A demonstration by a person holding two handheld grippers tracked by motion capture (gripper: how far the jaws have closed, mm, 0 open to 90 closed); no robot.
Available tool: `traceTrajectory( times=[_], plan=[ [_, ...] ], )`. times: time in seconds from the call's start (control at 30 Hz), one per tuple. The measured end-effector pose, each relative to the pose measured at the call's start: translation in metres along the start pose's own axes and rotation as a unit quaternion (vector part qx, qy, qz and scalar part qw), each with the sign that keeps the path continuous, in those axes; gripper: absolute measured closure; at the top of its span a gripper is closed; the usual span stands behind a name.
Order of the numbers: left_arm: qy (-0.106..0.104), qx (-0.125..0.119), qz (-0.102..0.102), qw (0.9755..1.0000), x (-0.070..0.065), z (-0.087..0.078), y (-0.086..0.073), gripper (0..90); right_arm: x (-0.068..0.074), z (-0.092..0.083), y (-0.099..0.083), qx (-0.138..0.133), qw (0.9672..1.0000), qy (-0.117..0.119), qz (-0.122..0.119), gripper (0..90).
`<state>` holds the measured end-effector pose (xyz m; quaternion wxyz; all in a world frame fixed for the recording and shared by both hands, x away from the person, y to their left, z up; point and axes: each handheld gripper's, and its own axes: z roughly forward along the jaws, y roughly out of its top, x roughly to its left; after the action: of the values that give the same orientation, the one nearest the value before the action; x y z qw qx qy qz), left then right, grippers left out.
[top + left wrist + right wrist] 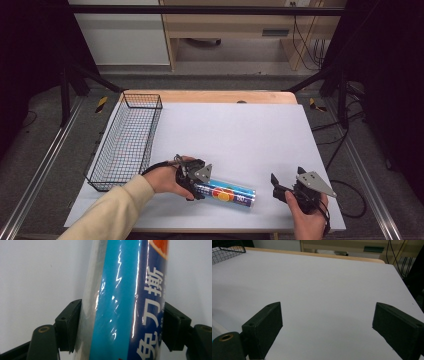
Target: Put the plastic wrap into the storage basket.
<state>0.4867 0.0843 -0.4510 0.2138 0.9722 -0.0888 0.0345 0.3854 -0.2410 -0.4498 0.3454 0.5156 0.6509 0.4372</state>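
Now, the wire basket sits beyond the left gripper, whose jaws clamp the blue roll lying flat on the tabletop. To that roll's right, the right gripper hovers with jaws wide, holding nothing.

The person's left hand, its forearm in a cream sleeve reaching in from the lower left, holds the black left gripper, its jaws pressed against something between them. The right hand holds the black right gripper with jaws spread wide
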Motion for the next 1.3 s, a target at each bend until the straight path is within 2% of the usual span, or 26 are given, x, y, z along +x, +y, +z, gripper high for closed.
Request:
traceTrajectory(
  times=[0.43, 0.7, 0.77, 1.13, 1.27, 1.3],
  plan=[
    [-0.007, 0.012, -0.003, 0.9999, 0.001, 0.001, 0.003, 28.3, 0.002, 0.002, 0.000, 0.007, 1.0000, 0.006, -0.001, 9.7],
    [0.000, 0.008, 0.004, 1.0000, -0.001, 0.000, 0.002, 29.0, 0.000, 0.001, 0.000, 0.007, 1.0000, 0.005, 0.004, 10.0],
    [-0.004, 0.001, -0.006, 1.0000, -0.003, -0.001, 0.003, 29.5, 0.000, 0.001, 0.000, 0.006, 1.0000, 0.005, 0.005, 10.1],
    [0.001, -0.015, -0.012, 0.9998, -0.013, -0.006, 0.005, 30.5, -0.001, 0.001, 0.000, 0.004, 1.0000, 0.003, 0.007, 10.2],
    [0.004, -0.032, -0.008, 0.9994, -0.015, -0.015, 0.004, 30.6, -0.002, 0.000, -0.001, 0.003, 1.0000, -0.001, 0.009, 10.2],
    [0.006, -0.042, -0.013, 0.9990, -0.016, -0.017, 0.004, 30.7, -0.003, -0.001, -0.001, 0.002, 0.9999, -0.002, 0.012, 10.2]
  ],
)
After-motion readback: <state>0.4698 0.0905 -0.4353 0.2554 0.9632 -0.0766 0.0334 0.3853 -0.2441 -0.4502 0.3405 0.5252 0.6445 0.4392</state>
